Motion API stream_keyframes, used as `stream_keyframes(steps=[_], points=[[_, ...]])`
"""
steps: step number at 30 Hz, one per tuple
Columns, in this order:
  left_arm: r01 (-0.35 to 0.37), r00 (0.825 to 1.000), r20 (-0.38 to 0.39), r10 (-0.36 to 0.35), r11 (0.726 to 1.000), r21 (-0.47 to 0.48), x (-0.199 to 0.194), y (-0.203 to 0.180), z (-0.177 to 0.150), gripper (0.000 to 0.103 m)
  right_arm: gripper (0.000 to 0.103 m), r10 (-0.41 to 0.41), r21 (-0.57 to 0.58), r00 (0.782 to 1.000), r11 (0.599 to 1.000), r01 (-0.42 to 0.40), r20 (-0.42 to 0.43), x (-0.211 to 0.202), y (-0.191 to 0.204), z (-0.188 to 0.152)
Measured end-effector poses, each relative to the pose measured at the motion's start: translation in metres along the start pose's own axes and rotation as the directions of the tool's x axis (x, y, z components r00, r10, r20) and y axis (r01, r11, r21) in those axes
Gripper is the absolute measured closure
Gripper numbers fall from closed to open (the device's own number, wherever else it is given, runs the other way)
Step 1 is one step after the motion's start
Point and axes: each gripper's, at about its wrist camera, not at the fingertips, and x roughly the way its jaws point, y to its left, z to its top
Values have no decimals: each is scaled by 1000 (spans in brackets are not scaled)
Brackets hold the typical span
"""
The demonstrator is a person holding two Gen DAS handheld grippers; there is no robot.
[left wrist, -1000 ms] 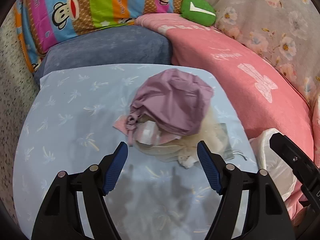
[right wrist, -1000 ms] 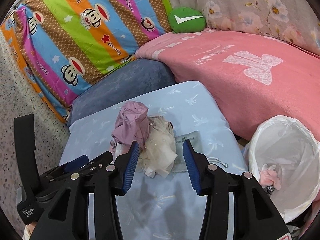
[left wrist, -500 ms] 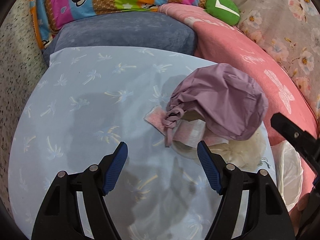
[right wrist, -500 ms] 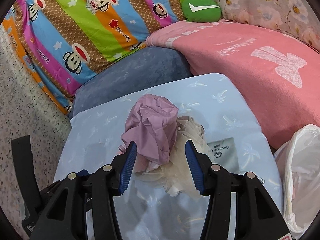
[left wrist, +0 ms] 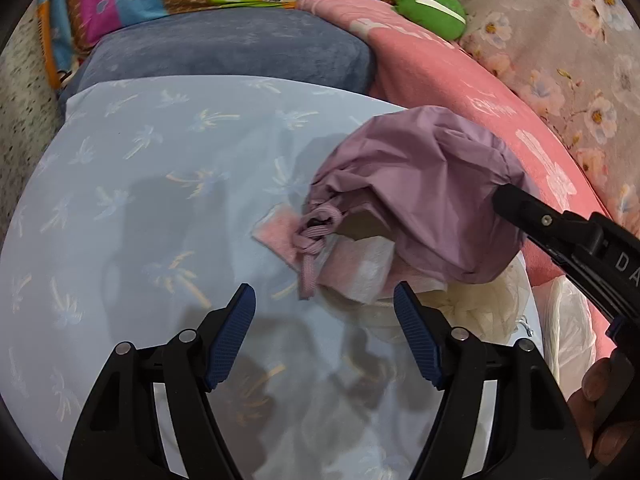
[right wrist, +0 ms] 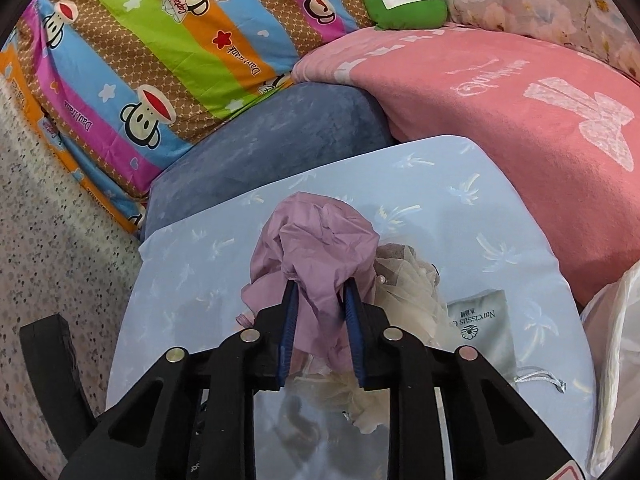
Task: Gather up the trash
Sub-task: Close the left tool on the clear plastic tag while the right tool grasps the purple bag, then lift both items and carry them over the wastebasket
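A crumpled purple drawstring bag (left wrist: 424, 196) (right wrist: 316, 252) lies on a pale blue cloth-covered surface (left wrist: 140, 200), on top of pink-and-white paper (left wrist: 356, 264) and a cream mesh wad (left wrist: 480, 312) (right wrist: 408, 292). My right gripper (right wrist: 318, 292) is closing and its blue pads pinch a fold of the purple bag. My left gripper (left wrist: 324, 296) stands open just in front of the pile, its right pad near the paper, nothing between its fingers. The right gripper's black body (left wrist: 568, 240) shows at the right of the left wrist view.
A white plastic trash bag (right wrist: 612, 360) (left wrist: 568, 340) hangs at the right edge. A grey-green sachet (right wrist: 480, 332) lies beside the pile. Behind stand a blue cushion (right wrist: 272, 136), a pink blanket (right wrist: 500, 120), a striped cartoon pillow (right wrist: 160, 40) and a green plush (right wrist: 404, 4).
The right gripper moved forward over the pile and its jaws came together on the purple bag. The left gripper shifted left and lower, staying open.
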Motion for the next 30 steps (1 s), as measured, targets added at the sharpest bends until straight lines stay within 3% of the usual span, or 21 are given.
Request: stream_keyframes(steps=[4,6,8,10,21,30], points=[[12,1000,-22,-11,1000,28,13,-10,3,51,92,4,-1,1000,1000,-4,-5,0,-2,0],[17,999,-42,-15,999,35,20,-12,3,64,96,5,0,1000,1000,-5,-6,-1,-3,-1],[19,998,-66,-16,999,40,25,-14,3,85,98,10,3,1000,1000,-10,-6,-2,-4,-1],[15,998,-69,-12,999,35,25,-14,2,91,100,18,4,1000,1000,-18,0,-7,-5,-3],[1,1000,-5,-1,1000,27,-16,-18,-1,95,101,53,-11,989,999,-52,139,-86,-2,-5],[16,997,67,-22,996,91,-48,-55,5,95,101,19,26,962,999,-27,272,-171,-29,-9]])
